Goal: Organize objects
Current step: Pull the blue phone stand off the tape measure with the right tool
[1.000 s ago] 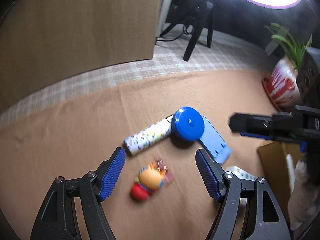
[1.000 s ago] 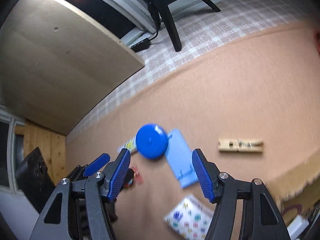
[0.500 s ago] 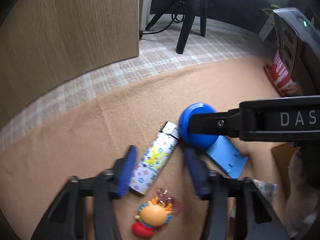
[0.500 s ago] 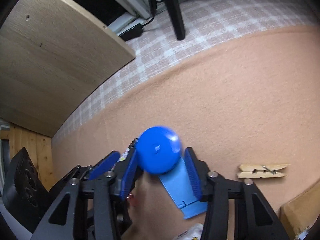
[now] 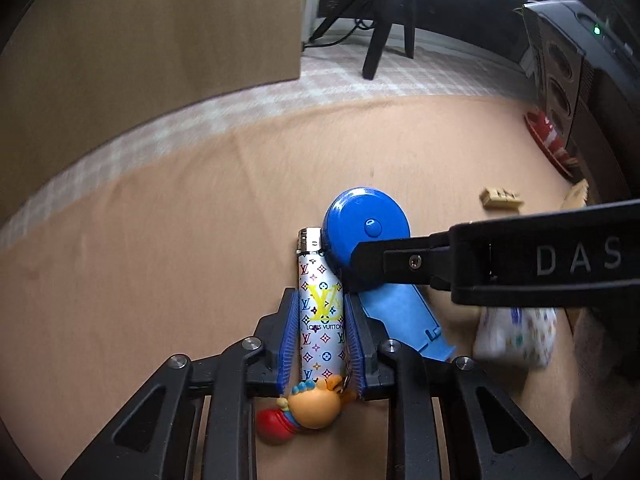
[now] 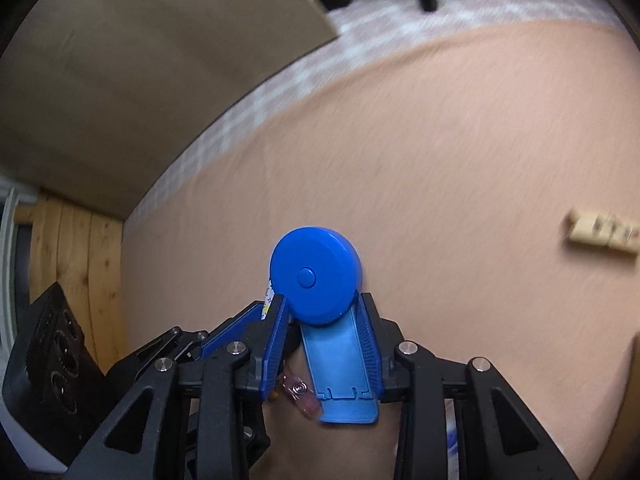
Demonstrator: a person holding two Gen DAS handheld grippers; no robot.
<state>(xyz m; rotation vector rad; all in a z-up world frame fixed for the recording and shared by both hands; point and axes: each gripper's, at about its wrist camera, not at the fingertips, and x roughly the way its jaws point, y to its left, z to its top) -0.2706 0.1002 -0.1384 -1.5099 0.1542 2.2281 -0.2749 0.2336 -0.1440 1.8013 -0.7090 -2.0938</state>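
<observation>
Both grippers were down on the tan mat (image 5: 168, 248) at once, each set astride its own object, probably so that two pieces could be lifted out of the cluster together.

The left gripper (image 5: 322, 332) straddled the patterned lighter (image 5: 322, 312), which lay lengthwise along the fingers with its metal cap pointing away. Its jaws were closing, and the blue pads sat against the lighter's long sides, a sensible hold on a slim, smooth body. A small orange figure toy (image 5: 308, 404) lay just under the gripper's throat, touching the lighter's near end.

The right gripper (image 6: 322, 336) was closing over the blue flat stand (image 6: 340, 364), whose far end was tucked under the blue round disc (image 6: 314, 276). Its pads stood just beside the stand's edges. Whether they were truly pressing yet could not be told from the right wrist view, which was slightly blurred. A wooden clothespin (image 6: 600, 236) lay well apart to the right.

A second earlier, both sets of jaws had stood wide and higher above the mat, with the lighter lying aslant ahead of the left gripper and the toy between its fingers. Since then both grippers had come down, narrowed, and lined up with their targets.
</observation>
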